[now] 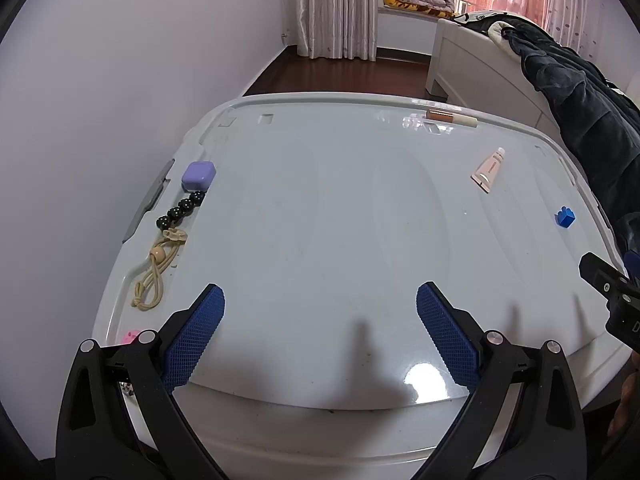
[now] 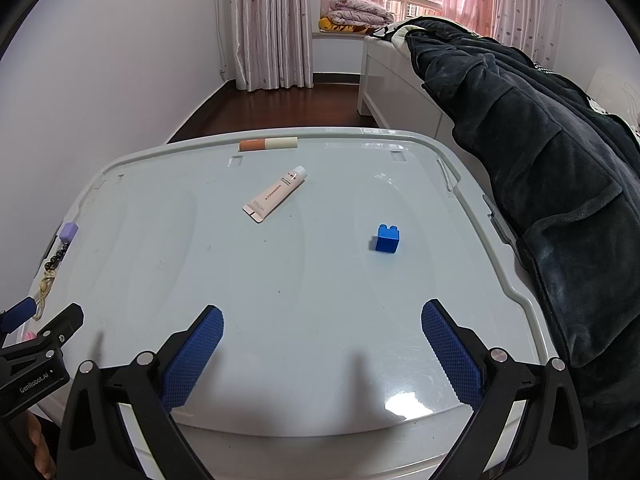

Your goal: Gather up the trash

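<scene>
Two handheld grippers are hovering over the near edge of a pale grey plastic storage-box lid (image 2: 320, 300), both with blue-padded jaws spread wide apart and holding nothing.

In the right wrist view, the right gripper (image 2: 322, 344) is sitting at the bottom of the frame. Just above centre, a small cream tube (image 2: 275, 194) is lying flat and slanted; a blue toy brick (image 2: 387, 239) is standing apart from it, right of centre. A short orange-and-cream stick (image 2: 268, 144) is resting on the lid's far rim, upper middle.

In the left wrist view, the left gripper (image 1: 320, 332) is at the bottom. Along the left edge of the lid are lying a lilac case (image 1: 199, 175), a string of black beads (image 1: 180, 210) and a beige elastic cord (image 1: 156, 276).

Which items count as trash is a judgement — the tube looks the likeliest. To take it well, the right gripper should be lining its jaws across the tube's narrow width, lowering until the pads are nearly grazing the lid, then closing gently — the slick surface could let it skid.
</scene>
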### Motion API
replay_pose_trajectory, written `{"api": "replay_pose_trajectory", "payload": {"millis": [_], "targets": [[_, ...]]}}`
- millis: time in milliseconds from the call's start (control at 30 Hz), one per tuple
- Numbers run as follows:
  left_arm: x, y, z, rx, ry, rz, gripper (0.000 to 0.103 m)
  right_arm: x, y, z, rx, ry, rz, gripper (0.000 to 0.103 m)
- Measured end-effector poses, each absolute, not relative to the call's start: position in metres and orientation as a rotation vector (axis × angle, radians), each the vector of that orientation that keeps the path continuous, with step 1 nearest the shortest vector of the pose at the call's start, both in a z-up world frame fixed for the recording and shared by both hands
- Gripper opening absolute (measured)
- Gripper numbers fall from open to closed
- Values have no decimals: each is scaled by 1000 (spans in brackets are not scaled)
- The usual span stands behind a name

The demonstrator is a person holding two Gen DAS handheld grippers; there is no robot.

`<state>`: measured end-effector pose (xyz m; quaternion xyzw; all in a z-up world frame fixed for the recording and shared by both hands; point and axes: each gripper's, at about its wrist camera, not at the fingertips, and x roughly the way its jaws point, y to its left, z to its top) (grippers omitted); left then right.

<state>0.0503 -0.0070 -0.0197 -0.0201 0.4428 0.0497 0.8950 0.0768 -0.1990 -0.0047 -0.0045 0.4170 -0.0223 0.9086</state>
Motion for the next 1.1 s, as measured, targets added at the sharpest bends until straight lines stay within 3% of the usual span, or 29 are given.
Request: {"api": "replay_pose_trajectory", "payload": {"millis": [1100], "targets": [[51, -6, -17, -37, 910, 117, 94, 76, -200, -7, -8, 865, -47, 98]]}}
